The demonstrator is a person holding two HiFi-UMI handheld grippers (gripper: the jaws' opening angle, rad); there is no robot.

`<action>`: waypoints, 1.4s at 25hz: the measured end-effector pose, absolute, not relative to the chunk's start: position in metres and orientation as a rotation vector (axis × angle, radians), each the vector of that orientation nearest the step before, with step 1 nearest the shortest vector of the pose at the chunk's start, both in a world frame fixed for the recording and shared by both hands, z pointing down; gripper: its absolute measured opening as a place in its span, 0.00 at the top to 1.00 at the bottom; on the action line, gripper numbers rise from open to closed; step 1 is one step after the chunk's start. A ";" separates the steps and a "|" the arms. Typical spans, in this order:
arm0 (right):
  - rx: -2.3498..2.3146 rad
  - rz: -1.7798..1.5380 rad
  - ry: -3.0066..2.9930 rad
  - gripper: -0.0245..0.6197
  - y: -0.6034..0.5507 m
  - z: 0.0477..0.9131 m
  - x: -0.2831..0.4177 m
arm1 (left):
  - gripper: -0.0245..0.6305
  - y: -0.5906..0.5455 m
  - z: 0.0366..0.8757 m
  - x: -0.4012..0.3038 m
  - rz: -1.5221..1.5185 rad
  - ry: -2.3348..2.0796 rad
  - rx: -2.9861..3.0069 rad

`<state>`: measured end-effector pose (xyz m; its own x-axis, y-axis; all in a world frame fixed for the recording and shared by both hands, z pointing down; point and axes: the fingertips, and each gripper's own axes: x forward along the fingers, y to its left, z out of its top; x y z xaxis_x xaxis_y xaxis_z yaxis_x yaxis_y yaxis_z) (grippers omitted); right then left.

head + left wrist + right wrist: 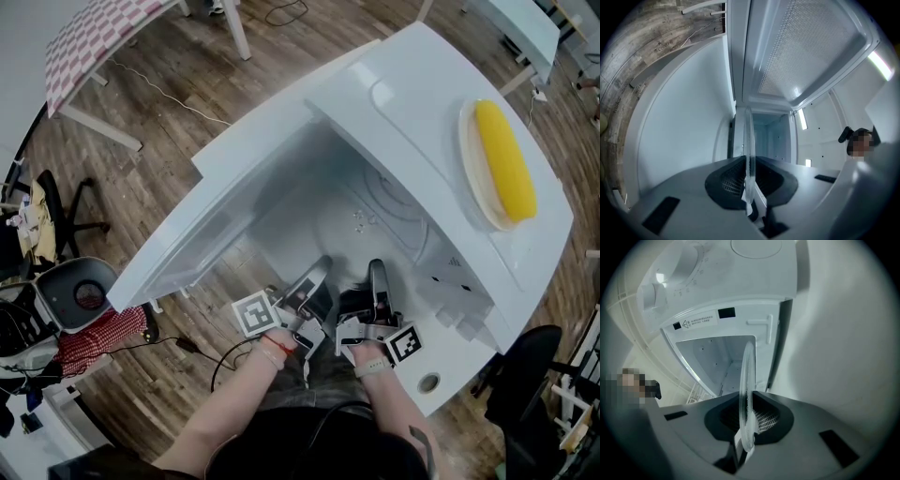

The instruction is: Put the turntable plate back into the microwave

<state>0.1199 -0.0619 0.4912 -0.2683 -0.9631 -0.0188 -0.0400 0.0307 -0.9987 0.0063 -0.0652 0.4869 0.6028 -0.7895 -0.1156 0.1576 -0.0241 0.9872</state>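
The white microwave (441, 103) stands with its door (202, 234) swung open to the left. A clear glass turntable plate (370, 211) is held flat at the mouth of the cavity, faint against the white floor. My left gripper (319, 274) is shut on its near rim, and my right gripper (377, 274) is shut on the rim beside it. In the left gripper view the plate (749, 150) shows edge-on between the pads of that gripper (750, 183). The right gripper view has the same thin plate (748, 380) pinched in that gripper (749, 423), pointing into the cavity (719, 357).
A yellow corn cob (506, 159) lies on a pale dish (472, 167) on top of the microwave. Cables (211, 361) trail over the wooden floor at the left. A checkered table (94, 33) stands far left, a grey stool (80, 295) and a red cloth (98, 336) near left, a black chair (530, 375) at right.
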 end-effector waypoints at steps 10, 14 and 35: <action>-1.107 -1.357 1.470 0.90 -0.068 0.482 0.124 | 0.89 -0.058 0.486 0.012 -0.717 -0.596 1.495; -1.107 -1.356 1.463 0.90 -0.069 0.482 0.127 | 0.88 -0.055 0.487 0.013 -0.638 -0.609 1.573; -1.247 -1.324 1.336 0.90 -0.090 0.494 0.154 | 0.94 -0.058 0.478 0.023 -0.453 -0.678 1.789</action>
<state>0.1544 -0.0895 0.4939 -0.1346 -0.9883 0.0714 -0.0799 -0.0610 -0.9949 0.0226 -0.0583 0.4781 0.7616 -0.6474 0.0279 -0.2219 -0.2200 0.9499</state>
